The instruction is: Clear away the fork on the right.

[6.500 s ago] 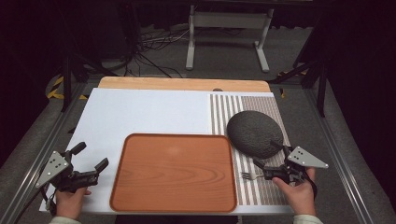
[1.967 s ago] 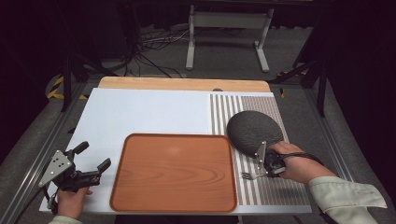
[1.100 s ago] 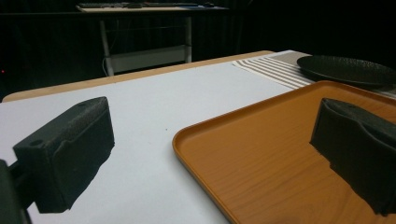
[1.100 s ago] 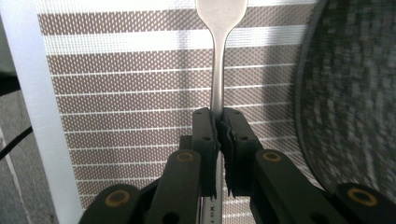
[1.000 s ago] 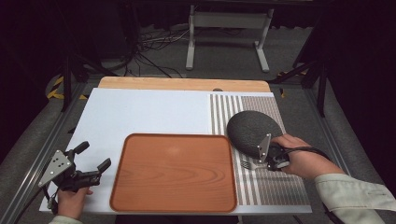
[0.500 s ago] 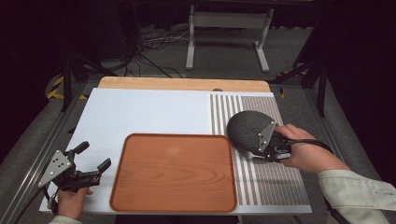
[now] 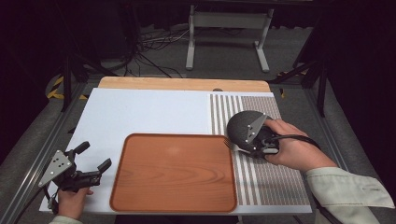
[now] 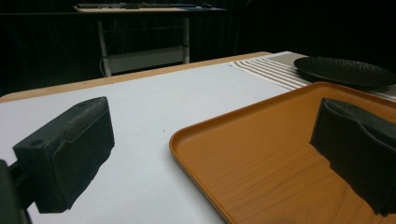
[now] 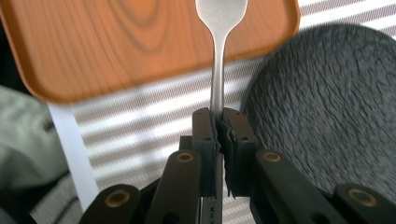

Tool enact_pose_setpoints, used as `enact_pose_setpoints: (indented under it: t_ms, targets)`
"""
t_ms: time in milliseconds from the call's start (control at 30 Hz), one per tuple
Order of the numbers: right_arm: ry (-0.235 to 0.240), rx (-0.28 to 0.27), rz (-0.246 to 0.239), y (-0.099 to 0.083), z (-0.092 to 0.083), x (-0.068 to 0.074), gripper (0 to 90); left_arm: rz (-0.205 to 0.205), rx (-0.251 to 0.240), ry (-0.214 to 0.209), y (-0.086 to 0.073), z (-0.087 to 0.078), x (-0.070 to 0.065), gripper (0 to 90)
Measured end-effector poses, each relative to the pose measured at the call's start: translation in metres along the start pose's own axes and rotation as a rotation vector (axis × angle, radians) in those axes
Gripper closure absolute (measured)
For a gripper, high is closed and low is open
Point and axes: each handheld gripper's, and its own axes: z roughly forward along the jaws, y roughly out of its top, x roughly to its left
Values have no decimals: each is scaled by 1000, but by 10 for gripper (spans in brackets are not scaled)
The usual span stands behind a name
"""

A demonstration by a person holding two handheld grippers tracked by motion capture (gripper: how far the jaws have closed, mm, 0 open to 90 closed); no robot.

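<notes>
The right gripper (image 9: 218,122) pinches a fork (image 9: 217,56) by its handle, jaws pressed tight on it. In the high view this gripper (image 7: 238,143) sits over the striped mat (image 7: 261,182), just in front of the dark plate (image 7: 240,125), with the fork's tines (image 7: 227,140) reaching the tray (image 7: 173,172) corner. The left gripper (image 7: 93,161) rests beside the tray's left edge, jaws spread with nothing between them

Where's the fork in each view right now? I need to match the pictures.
High view: fork right of centre, tines at the tray's right edge, by the right gripper.
Left gripper view: not in it.
Right gripper view: top centre, handle clamped between the jaws.
Shared landmark: wooden tray, beside the dark plate.
</notes>
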Motion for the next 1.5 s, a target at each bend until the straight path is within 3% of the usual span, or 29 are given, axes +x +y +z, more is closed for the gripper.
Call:
enact_pose_setpoints:
  t_ms: [67, 100, 333, 467, 700, 867, 1000, 1233, 1500]
  targets:
    - [-1, -10, 21, 3, 0, 1, 849, 0, -1, 1, 0, 0, 0, 3]
    - [10, -30, 66, 10, -1, 3, 849, 0, -1, 0, 0, 0, 0, 3]
    - [16, -49, 105, 25, 0, 7, 849, 0, -5, 2, 0, 0, 0, 3]
    - [23, -56, 153, 35, 3, 9, 849, 2, 2, -1, 0, 0, 1, 3]
    - [46, -59, 306, 49, 6, 12, 849, 2, 1, 0, 0, 0, 0, 3]
    - [54, -47, 349, 60, 11, 18, 849, 4, 2, -1, 0, 0, 0, 3]
    - [56, -37, 347, 68, 17, 20, 849, 4, 2, -1, 0, 0, 0, 3]
    - [80, 16, 406, 80, 30, 23, 849, 3, -4, -1, 0, 0, 0, 3]
    - [95, 49, 434, 93, 43, 28, 849, 5, -5, 0, 1, 0, 0, 3]
